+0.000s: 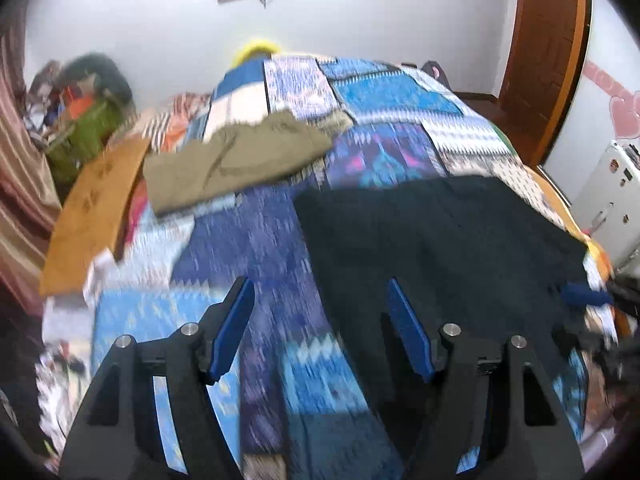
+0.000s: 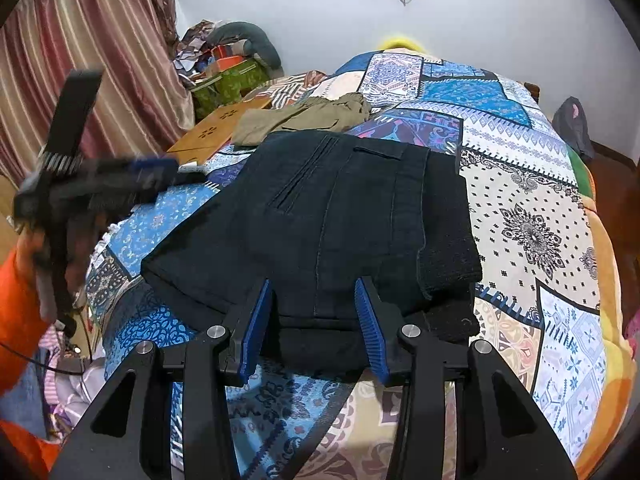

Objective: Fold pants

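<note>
A: Where are the pants (image 2: 332, 216)?
B: They're lying folded on the bed (image 2: 532, 208) at your twelve o'clock. Your left gripper (image 1: 320, 330) and right gripper (image 2: 314, 322) are both hanging released, grasping nothing. You're looking nearly finished.

Both grippers match: the left gripper (image 1: 320, 330) and right gripper (image 2: 314, 326) show matte black angular frames with triangular cut-outs, round silver screws at the pivots, and ribbed blue pads (image 2: 370, 330) lining the fingers. An orange sleeve (image 2: 18, 300) shows at left.

Two low wrist views along the bed (image 2: 520, 200), sharing folded dark pants (image 1: 440, 240).
</note>
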Demonstrator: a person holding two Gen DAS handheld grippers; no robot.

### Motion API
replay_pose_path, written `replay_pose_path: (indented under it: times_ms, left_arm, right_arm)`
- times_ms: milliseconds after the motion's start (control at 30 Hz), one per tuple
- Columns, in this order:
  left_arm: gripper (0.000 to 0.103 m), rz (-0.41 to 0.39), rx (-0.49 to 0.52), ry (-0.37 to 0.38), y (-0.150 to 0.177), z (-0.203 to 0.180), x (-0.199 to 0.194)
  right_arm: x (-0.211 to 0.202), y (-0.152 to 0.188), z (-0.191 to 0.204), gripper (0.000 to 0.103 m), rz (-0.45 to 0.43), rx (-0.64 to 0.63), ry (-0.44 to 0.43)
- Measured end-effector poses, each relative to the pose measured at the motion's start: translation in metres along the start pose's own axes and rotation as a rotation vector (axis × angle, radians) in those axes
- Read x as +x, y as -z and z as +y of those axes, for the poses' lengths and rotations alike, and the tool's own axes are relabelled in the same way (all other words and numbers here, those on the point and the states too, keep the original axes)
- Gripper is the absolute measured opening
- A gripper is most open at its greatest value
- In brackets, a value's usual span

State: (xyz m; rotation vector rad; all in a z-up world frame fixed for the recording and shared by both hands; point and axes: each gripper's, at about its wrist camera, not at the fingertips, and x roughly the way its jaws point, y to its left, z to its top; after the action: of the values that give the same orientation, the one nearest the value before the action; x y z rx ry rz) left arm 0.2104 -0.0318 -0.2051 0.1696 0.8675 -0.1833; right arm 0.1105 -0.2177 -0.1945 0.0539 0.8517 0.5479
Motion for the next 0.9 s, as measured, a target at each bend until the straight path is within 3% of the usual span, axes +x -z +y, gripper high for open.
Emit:
replay_pose_path:
  times_ms: [100, 200, 333, 433, 633, 900]
  left_arm:
    - [0.069, 0.015, 0.027, -0.05, -0.031, 0.002, 0.029]
    - [0.069, 0.072, 0.053, -0.048, -0.053, 0.001, 0.07]
    - [0.069, 0.154, 0.074, -0.091, -0.064, 0.003, 0.125]
    - [0.069, 0.199, 0.043, -0.065, -0.064, 0.012, 0.148]
    - [0.07, 0.228, 0.002, 0.018, -0.051, 0.027, 0.151]
    - [0.07, 0.283, -0.091, 0.134, -0.014, 0.04, 0.126]
  right_arm:
    - [0.0, 0.0, 0.0, 0.038, 0.003, -0.001, -0.008]
    - [0.001, -0.001, -0.003, 0.038, 0.01, -0.01, -0.009]
    - [0.004, -0.005, -0.013, 0.034, 0.018, -0.011, 0.013]
    - [0.006, -0.01, -0.024, 0.031, 0.025, 0.0, 0.024]
    - [0.022, -0.028, -0.056, 0.029, 0.062, -0.018, 0.083]
    - [0.055, -0.058, -0.096, 0.029, 0.135, -0.064, 0.121]
